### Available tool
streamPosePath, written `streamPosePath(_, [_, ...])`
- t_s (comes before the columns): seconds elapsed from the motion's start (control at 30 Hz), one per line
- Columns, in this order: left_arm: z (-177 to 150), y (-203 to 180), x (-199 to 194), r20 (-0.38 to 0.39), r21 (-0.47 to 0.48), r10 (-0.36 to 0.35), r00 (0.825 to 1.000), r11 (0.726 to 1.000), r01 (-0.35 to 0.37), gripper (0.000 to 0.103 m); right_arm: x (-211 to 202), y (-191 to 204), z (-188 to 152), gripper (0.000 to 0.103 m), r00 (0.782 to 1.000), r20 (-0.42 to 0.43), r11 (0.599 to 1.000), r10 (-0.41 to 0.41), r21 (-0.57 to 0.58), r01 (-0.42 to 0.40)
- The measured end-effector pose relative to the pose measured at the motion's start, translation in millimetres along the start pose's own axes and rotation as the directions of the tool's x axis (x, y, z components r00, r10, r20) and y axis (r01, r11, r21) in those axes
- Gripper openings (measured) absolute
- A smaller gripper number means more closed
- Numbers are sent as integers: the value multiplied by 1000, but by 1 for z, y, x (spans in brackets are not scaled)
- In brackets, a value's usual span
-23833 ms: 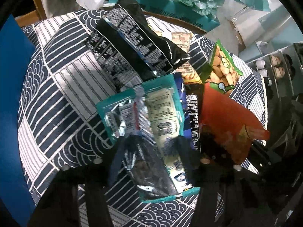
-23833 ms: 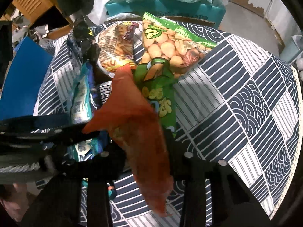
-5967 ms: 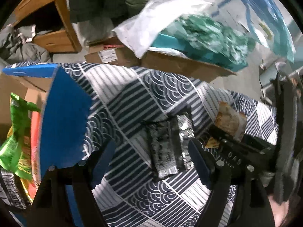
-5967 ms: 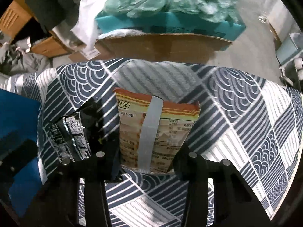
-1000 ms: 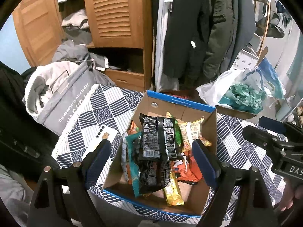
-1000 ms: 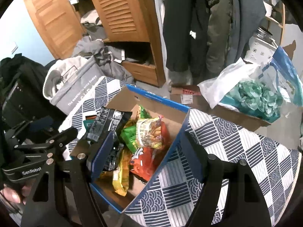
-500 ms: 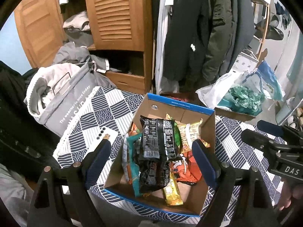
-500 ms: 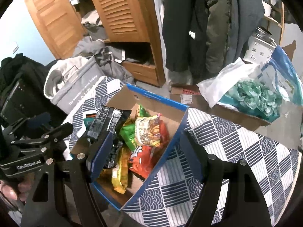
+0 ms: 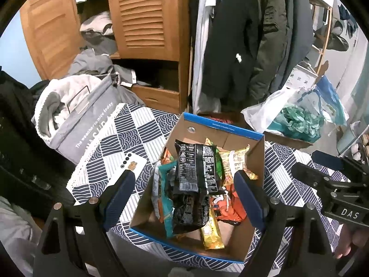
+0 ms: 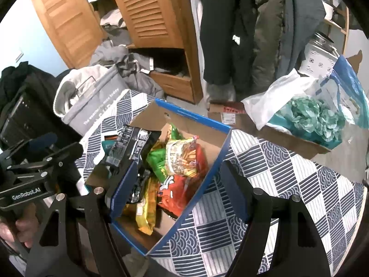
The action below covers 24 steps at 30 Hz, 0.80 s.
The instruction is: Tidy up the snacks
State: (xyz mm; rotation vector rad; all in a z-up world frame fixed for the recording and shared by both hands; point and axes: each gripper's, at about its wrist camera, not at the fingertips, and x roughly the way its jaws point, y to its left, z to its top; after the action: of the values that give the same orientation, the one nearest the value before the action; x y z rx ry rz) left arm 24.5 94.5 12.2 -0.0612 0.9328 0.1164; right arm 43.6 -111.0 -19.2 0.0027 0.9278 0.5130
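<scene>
Since six seconds ago the black packet and the orange-and-white packet have left the patterned cloth and now lie in the cardboard box [image 9: 219, 130] with the rest, and both tools have drawn back high above it. The left tool [image 9: 184, 184] hangs with its jaws wide and nothing between them, the box framed in the gap. The right tool [image 10: 175, 177] is likewise spread wide and empty over the box's right wall. Inside the box, the black packet [image 9: 196, 168] lies on top, a teal packet [image 9: 165, 198] at its left, a yellow bar [image 9: 211, 233] toward the near wall, orange bags [image 9: 228, 207] at the right. The box sits on the surface [image 10: 288, 173] under the navy-and-white cloth. Left of the box lies a white phone [image 9: 131, 165], and beyond that a grey laundry bag [image 9: 90, 117]. Behind the box stands a wooden wardrobe [image 9: 147, 18] with hanging coats [image 9: 242, 34].
</scene>
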Motion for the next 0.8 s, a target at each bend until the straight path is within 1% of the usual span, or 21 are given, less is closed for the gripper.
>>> streamPosePath(0.8, [-2,-2,-3,0,6,-1,1000,1000,1,88,5,7,-3,74,1000,-11,1000,4,-6,-4])
